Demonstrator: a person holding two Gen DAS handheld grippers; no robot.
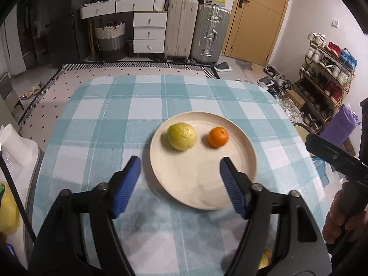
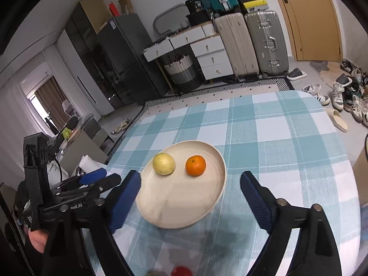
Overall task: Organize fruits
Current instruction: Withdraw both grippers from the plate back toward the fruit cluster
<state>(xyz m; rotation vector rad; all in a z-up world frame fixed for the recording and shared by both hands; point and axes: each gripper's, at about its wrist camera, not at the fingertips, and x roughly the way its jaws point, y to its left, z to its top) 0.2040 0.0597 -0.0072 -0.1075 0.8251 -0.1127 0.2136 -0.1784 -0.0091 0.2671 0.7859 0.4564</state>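
A round cream ceramic plate (image 1: 243, 161) rests on the counter, which is covered by a teal-and-white checked cloth (image 1: 103, 124). Two fruits sit on the far half of the plate: a pale yellow-green round fruit with a rough skin (image 1: 182, 136) on the left and a small orange mandarin (image 1: 218, 136) to its right, near each other but not touching. The near half of the plate is bare.

The left claw (image 1: 180, 186) hangs above the near rim of the plate with its blue ribbed pads spread wide and nothing between them; one pad lies over the cloth just left of the plate, the other over the plate's right side. The right claw (image 2: 191, 201) is likewise spread wide and empty, its two blue pads straddling the near part of the plate from above, well short of both fruits.

In the right wrist view the left claw's black frame shows at the lower left, gripped by a hand (image 2: 36, 241). In the left wrist view the other hand (image 1: 342, 218) grips a black handle at the right edge.

At the bottom edge of the right wrist view, a red round fruit (image 2: 181, 271) lies on the cloth, partly cut off, beside a blurred greenish thing I cannot identify.
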